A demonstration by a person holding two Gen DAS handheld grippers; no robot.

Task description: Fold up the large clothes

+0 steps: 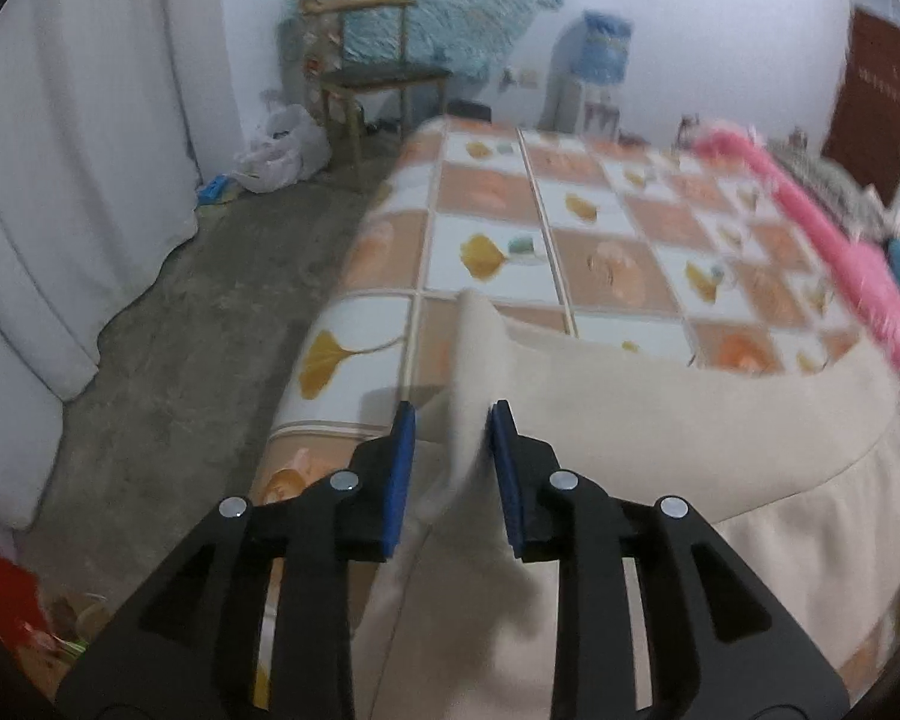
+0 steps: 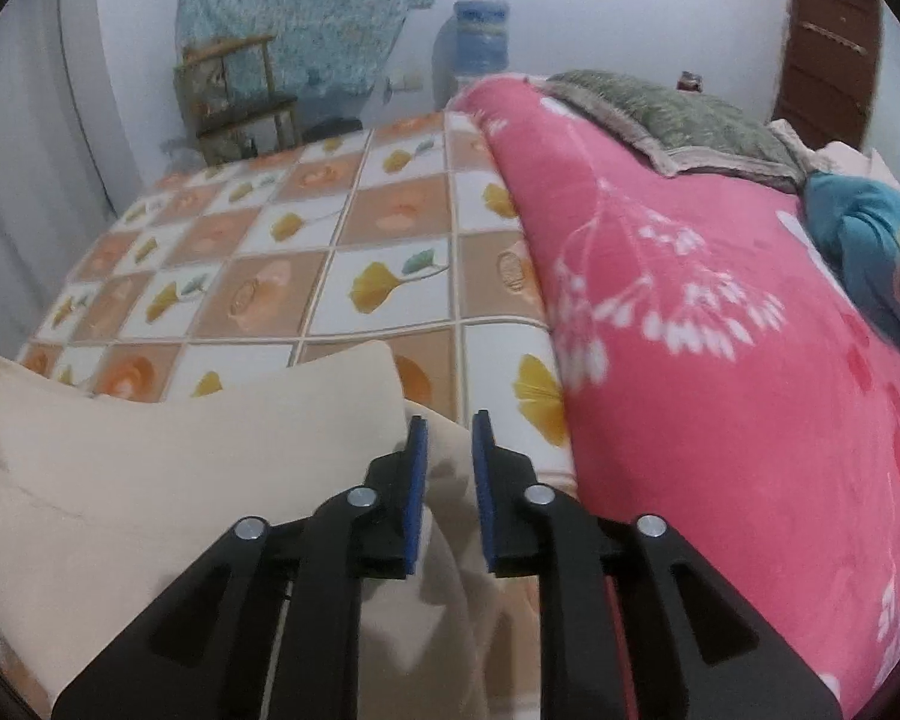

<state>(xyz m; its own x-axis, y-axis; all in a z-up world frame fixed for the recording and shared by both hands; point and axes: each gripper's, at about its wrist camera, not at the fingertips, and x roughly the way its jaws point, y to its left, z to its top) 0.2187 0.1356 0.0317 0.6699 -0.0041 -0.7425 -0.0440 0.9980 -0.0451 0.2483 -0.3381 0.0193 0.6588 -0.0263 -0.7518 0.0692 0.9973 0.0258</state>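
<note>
A large cream garment (image 1: 660,414) lies over the near part of a bed with a checked leaf-print sheet (image 1: 510,204). In the left wrist view a raised fold of the garment stands between the blue pads of my left gripper (image 1: 450,414), whose jaws stand apart around it. In the right wrist view the garment (image 2: 180,456) spreads left and under my right gripper (image 2: 450,420), whose jaws are a little apart with cloth between and below them. The sheet (image 2: 306,264) lies beyond.
A pink flowered blanket (image 2: 720,330) is heaped along the bed's right side, with a grey-green pillow (image 2: 678,114) and a teal cloth (image 2: 870,228). A wooden chair (image 1: 372,78), white bag (image 1: 282,150), water dispenser (image 1: 594,72) and white curtain (image 1: 72,180) stand past the bed.
</note>
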